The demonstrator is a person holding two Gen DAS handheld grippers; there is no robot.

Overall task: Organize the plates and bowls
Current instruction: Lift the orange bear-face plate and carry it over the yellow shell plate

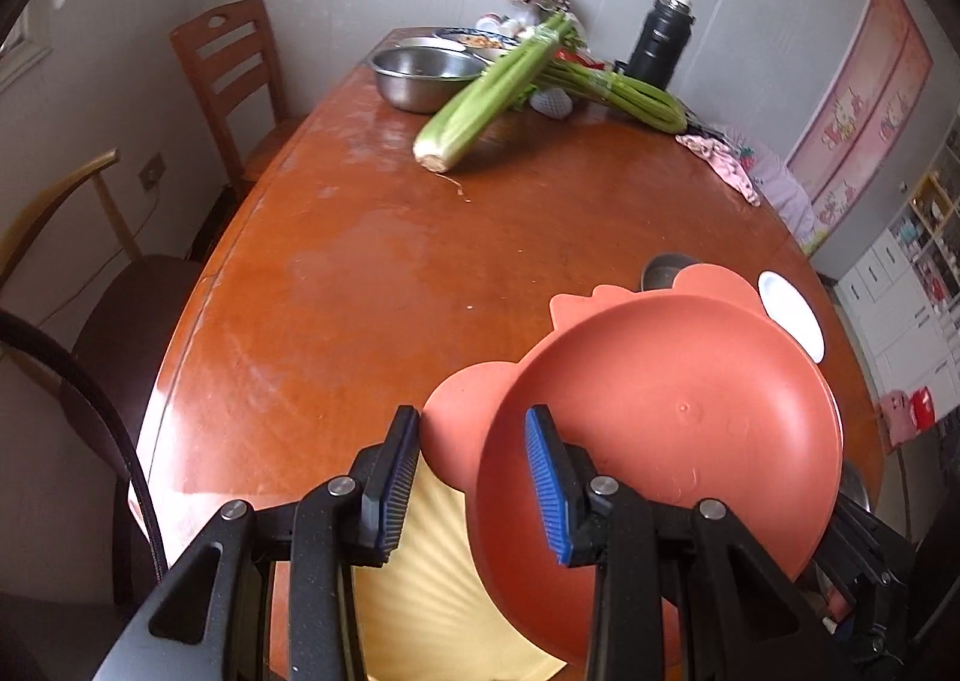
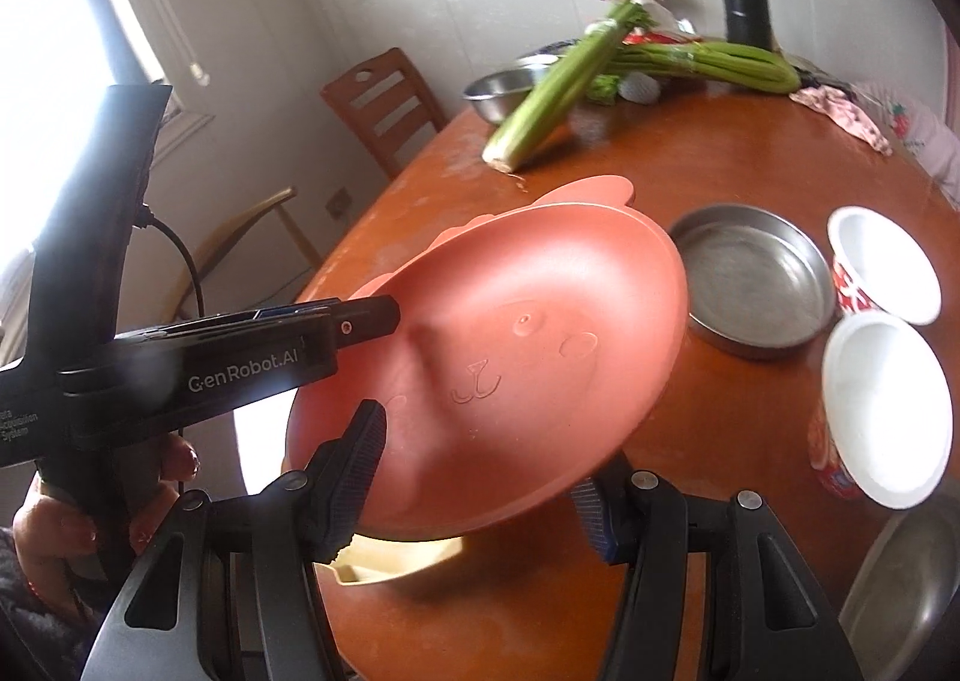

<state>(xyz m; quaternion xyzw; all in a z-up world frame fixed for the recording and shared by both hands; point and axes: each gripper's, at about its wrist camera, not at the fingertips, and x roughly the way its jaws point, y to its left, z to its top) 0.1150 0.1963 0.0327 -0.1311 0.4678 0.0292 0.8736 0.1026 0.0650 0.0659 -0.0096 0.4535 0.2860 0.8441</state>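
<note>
A salmon-pink animal-shaped plate (image 1: 660, 417) is held tilted above the table's near edge. My left gripper (image 1: 474, 477) stands with its jaws either side of the plate's rim, left pad against the plate's ear, right pad (image 1: 549, 495) inside the dish. In the right wrist view the left gripper (image 2: 360, 321) reaches the plate (image 2: 510, 369) from the left. My right gripper (image 2: 480, 477) is open, its jaws either side of the plate's near edge. A yellow plate (image 1: 420, 579) lies beneath. A steel dish (image 2: 756, 285) and two white bowls (image 2: 888, 261) (image 2: 885, 405) sit to the right.
Celery bunches (image 1: 492, 87), a steel mixing bowl (image 1: 420, 75), a black flask (image 1: 660, 39) and a pink cloth (image 1: 720, 159) lie at the far end of the round wooden table (image 1: 360, 273). Wooden chairs (image 1: 234, 75) stand at left. Another steel bowl (image 2: 900, 597) is at near right.
</note>
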